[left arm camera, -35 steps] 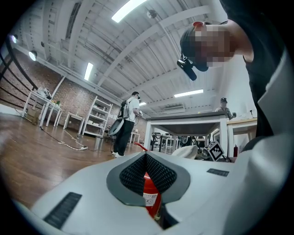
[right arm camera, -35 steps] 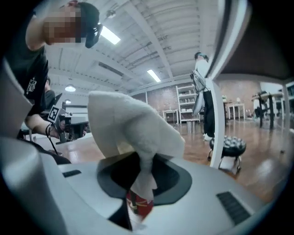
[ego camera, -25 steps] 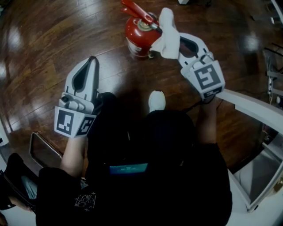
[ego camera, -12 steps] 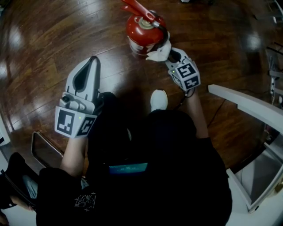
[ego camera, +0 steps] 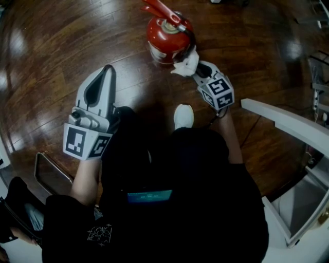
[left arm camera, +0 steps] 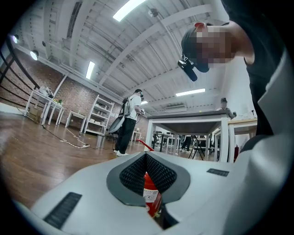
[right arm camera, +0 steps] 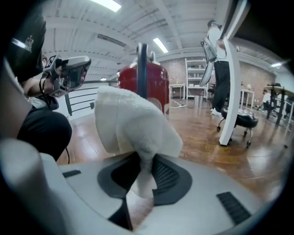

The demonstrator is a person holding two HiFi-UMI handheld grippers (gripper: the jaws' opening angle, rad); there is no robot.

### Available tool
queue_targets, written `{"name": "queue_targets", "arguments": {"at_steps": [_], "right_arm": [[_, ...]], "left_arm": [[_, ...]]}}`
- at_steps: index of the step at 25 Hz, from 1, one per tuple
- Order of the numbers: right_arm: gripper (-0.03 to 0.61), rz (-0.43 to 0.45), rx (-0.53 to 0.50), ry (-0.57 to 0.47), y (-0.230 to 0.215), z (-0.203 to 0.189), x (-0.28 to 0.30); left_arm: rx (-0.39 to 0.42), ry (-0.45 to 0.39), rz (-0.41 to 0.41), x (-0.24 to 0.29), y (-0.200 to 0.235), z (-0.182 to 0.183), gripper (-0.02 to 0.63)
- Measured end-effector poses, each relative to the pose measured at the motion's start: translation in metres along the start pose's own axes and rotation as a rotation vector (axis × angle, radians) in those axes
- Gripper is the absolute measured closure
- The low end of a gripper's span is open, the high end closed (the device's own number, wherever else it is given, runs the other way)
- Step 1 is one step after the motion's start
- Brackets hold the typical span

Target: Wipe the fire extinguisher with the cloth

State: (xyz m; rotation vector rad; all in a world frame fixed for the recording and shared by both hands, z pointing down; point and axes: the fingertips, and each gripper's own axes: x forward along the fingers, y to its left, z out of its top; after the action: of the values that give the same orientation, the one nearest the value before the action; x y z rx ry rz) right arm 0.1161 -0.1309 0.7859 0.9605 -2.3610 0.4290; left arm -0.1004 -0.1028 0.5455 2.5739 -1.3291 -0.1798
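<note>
Fire extinguisher (ego camera: 167, 36): label (left arm camera: 150, 194) print unreadable; right tongs (ego camera: 196, 71) pinch cloth (ego camera: 185, 63) beside it; left tongs (ego camera: 107, 70) pressed together.

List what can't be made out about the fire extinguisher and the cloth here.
- The label of the fire extinguisher: the head view looks down on the top, so the side is hidden. The left gripper view shows only a sliver between the jaws, with print too small to read.
- The tip of the handle: cut off by the head view's top edge.
- Where the cloth meets the cylinder: in the right gripper view the cloth itself covers that spot.
</note>
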Motion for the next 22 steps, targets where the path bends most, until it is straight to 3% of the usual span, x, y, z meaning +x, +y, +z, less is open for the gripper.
{"name": "queue_targets", "arguments": {"at_steps": [6,11,17,22], "right_arm": [[0.483,-0.007,0.018,-0.167,0.019,0.083,-0.072],[0.483,-0.004,-0.107,-0.241,0.05,0.152,-0.104],[0.483,0.029,-0.209,-0.155,0.068,0.155,-0.073],[0.483,0.097,-0.255,-0.073,0.081,0.127,-0.03]], "left_arm": [[-0.006,-0.006,0.0,-0.003,0.002,0.0,0.611],[-0.011,-0.014,-0.005,-0.006,0.0,0.002,0.611],[-0.004,-0.009,-0.001,-0.015,0.001,0.0,0.611],[-0.002,-0.007,0.014,-0.021,0.005,-0.001,0.611]]}}
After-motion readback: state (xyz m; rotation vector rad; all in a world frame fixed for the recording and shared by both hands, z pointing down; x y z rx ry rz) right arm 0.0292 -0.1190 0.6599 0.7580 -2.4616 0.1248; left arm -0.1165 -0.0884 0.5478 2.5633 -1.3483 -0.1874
